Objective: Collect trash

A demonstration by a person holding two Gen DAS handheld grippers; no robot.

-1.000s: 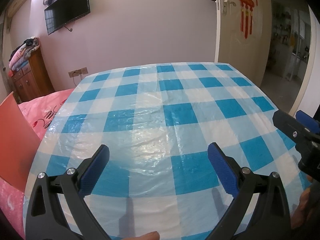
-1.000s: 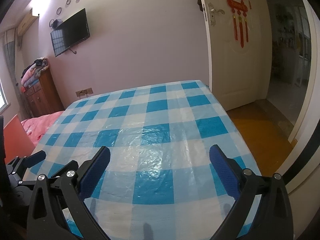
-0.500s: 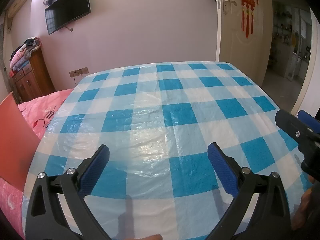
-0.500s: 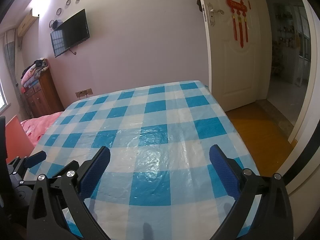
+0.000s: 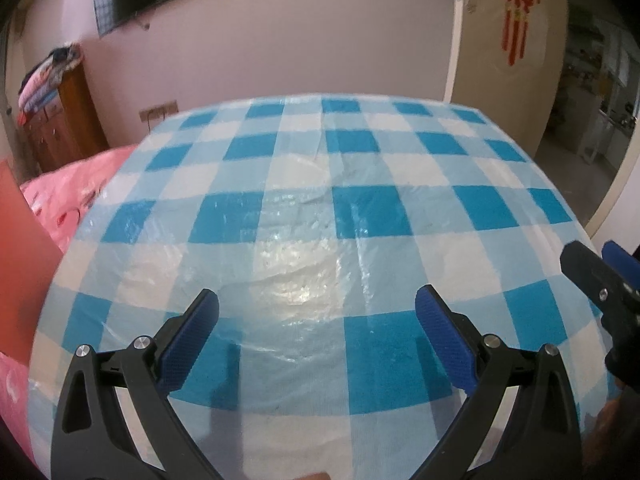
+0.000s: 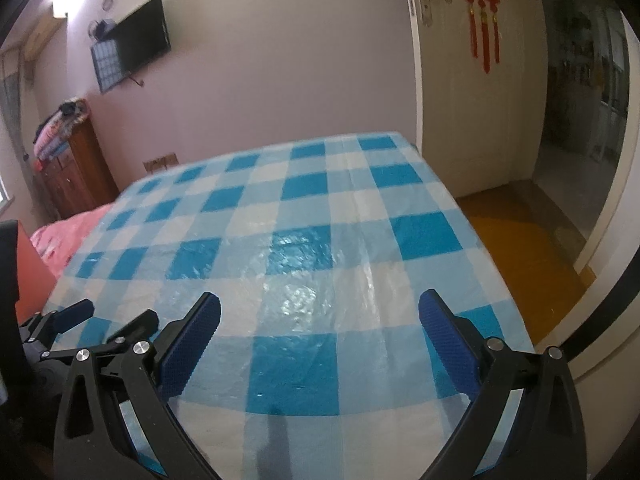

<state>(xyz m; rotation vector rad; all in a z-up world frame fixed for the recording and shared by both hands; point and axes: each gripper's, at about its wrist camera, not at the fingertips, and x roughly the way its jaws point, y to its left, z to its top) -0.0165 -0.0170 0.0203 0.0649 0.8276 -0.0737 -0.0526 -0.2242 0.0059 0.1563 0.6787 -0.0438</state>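
Both black two-finger grippers with blue ribbed pads hover over a table, the left gripper (image 5: 316,312) and the right gripper (image 6: 320,312) each spread wide and holding nothing. Beneath them stretches a glossy blue-and-white checked plastic tablecloth (image 5: 360,216); no trash shows on it in either view. A pink patterned quilt (image 5: 68,188) lies just beside the table's left edge. Behind, a black wall-mounted television (image 6: 136,44) hangs above a brown wooden cabinet (image 6: 76,168), and a white door with red hanging ornaments (image 6: 480,80) stands open.
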